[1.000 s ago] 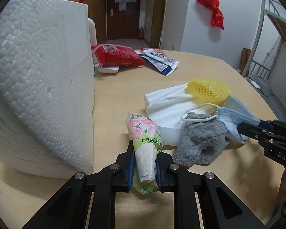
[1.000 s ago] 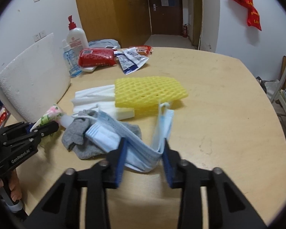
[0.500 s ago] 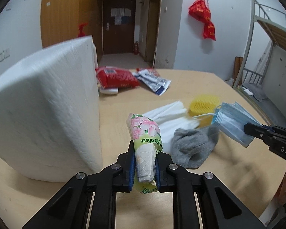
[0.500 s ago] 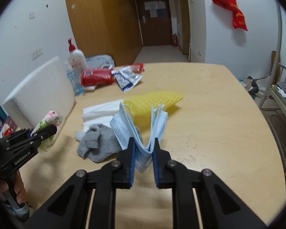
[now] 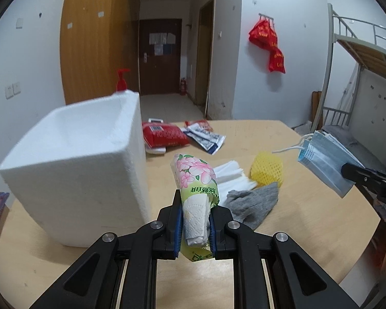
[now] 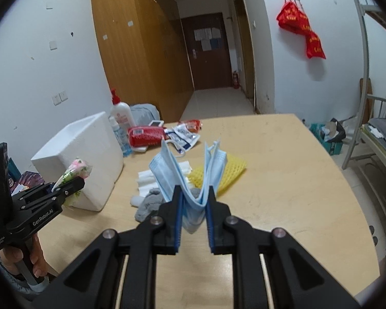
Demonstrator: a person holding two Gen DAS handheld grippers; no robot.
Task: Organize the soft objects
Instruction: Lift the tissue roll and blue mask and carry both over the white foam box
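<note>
Tissue pack (image 5: 196, 200) sits pinched in the left gripper (image 5: 194, 228), mask (image 6: 193, 180) in the right gripper (image 6: 193, 221) — both raised at frame centre, likely bound for the foam box (image 5: 90, 164) at left.

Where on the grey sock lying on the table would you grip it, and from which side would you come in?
Grip the grey sock at a raised fold in its middle, coming from above. It lies crumpled and flat on the table, so no edge offers a side grip. Its far side touches the white foam sheets and the yellow foam net, so stay on the near side. Both grippers are full now.
</note>
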